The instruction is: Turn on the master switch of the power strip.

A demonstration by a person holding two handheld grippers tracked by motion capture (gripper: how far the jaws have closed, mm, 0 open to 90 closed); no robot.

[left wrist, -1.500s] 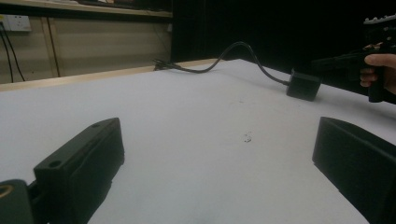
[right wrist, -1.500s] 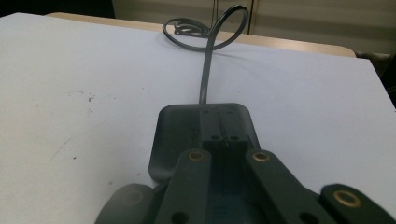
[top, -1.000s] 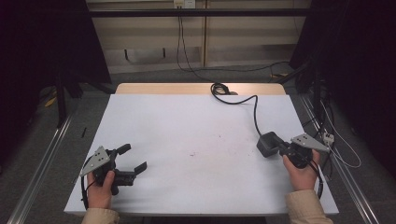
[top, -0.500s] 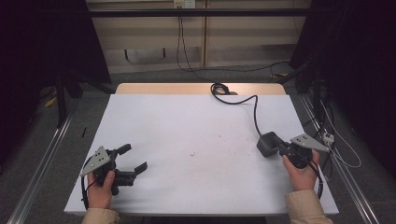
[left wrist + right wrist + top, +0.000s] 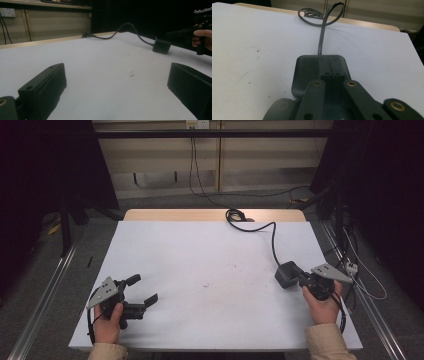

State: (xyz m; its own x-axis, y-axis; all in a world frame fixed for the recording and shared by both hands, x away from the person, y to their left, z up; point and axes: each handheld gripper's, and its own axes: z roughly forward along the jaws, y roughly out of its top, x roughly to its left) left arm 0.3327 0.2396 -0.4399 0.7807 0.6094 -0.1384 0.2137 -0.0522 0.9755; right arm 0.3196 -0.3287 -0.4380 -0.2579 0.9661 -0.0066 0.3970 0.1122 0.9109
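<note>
**Right gripper closed over the power adapter, left gripper idle and wide**

Right now I have a nearly bare white table (image 5: 200,260) under me. One black power adapter (image 5: 287,273) lies near its right edge, and its single black cable (image 5: 273,240) runs from it toward the far edge, where it ends in a loose coil (image 5: 235,215) on the wooden strip. A few small dark specks (image 5: 206,285) mark the middle of the tabletop. Nothing stands between either gripper and the adapter. Beyond the table, a wall with a socket (image 5: 196,124) and hanging cords sits at the far side, and more cables lie on the floor to the right.

My right gripper (image 5: 302,279) is held low at the near right, pointing left and slightly far, with the hand (image 5: 323,304) wrapped around its grip from below. Its jaws are drawn together; in the right gripper view they lie over the top of the adapter (image 5: 320,72), though I cannot tell whether they pinch it.

My left gripper (image 5: 142,290) sits at the near left, hand (image 5: 107,322) around the handle, aimed rightward across the table. Its jaws stand wide apart with only bare table between them.

Count: two grippers, two hands, one adapter, one cable.
</note>
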